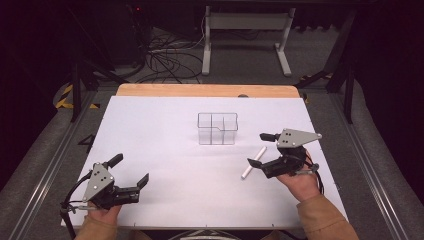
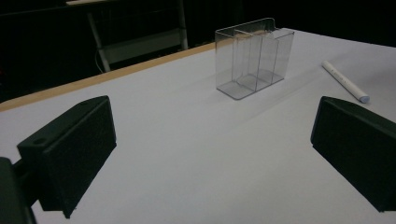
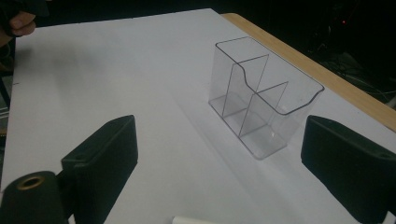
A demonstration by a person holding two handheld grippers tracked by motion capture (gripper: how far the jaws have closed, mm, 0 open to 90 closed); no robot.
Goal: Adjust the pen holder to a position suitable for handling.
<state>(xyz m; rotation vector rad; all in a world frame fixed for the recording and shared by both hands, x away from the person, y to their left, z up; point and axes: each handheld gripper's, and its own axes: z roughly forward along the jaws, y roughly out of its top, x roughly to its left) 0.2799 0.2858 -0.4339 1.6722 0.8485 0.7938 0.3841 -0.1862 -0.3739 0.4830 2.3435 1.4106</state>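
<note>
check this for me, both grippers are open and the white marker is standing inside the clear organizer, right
Not quite. The white marker is not inside the clear organizer; it lies flat on the white tabletop, apart from the organizer and just ahead of the right gripper, as the high view shows. The organizer's compartments are empty. Both grippers, including the left gripper, are indeed open.
</note>
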